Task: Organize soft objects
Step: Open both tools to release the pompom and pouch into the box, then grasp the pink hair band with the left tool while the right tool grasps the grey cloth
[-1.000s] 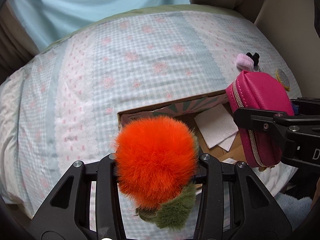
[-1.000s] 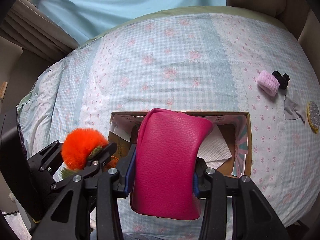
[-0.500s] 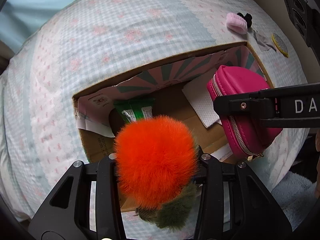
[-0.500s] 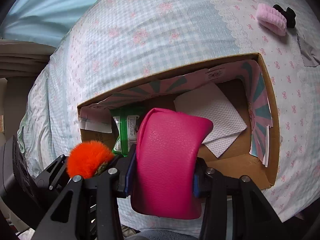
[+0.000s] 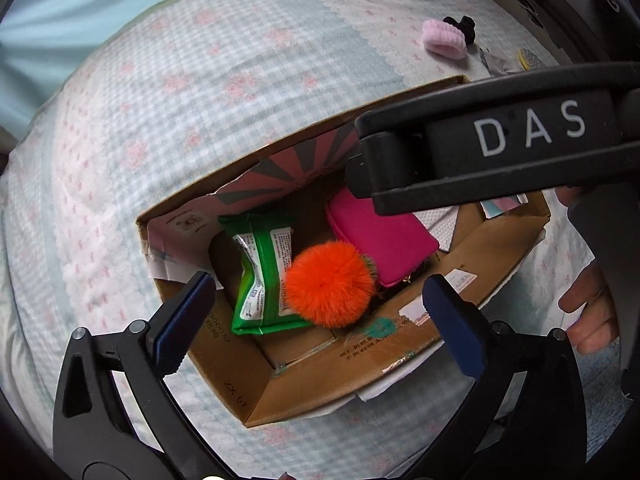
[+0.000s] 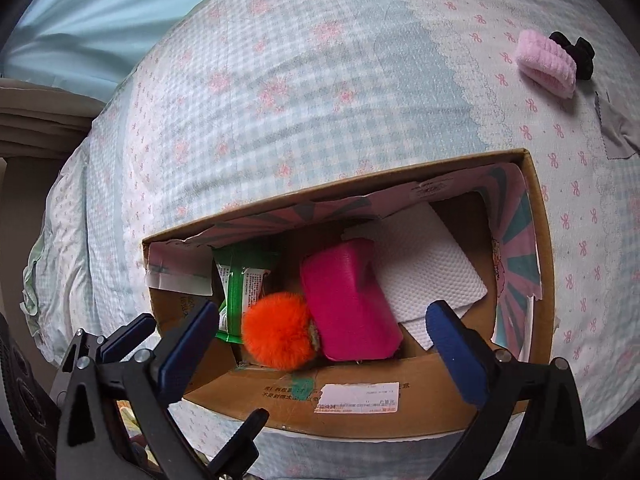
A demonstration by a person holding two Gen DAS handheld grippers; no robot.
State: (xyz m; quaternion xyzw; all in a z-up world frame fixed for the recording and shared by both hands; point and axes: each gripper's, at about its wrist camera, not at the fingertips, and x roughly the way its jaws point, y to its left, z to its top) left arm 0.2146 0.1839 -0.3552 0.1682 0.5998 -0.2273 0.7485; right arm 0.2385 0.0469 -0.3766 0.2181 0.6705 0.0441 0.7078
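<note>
An open cardboard box (image 5: 320, 396) (image 6: 360, 404) sits on the checked bedspread. Inside it the fluffy orange pompom (image 5: 330, 284) (image 6: 278, 332) lies between a green packet (image 5: 260, 276) (image 6: 240, 284) and the pink zip pouch (image 5: 384, 240) (image 6: 348, 304), touching both. My left gripper (image 5: 318, 282) hovers above the pompom, its jaws opening wide, blue pads clear of it. My right gripper (image 6: 323, 308) hangs over the pouch, jaws likewise opening, nothing pressed between them. One right finger (image 5: 480, 152) crosses the left wrist view and hides the pouch's far end.
A white paper towel (image 6: 428, 268) lies in the box's right half under the pouch. On the bedspread beyond the box are a pink fuzzy band (image 6: 546, 64), a black hair clip (image 6: 576, 54) and a grey cloth (image 6: 616, 132). A person's hand (image 5: 588, 304) shows at right.
Both grippers sank toward the box, then opened. The pompom left the left jaws and the pink pouch left the right jaws; both now lie inside the box.
</note>
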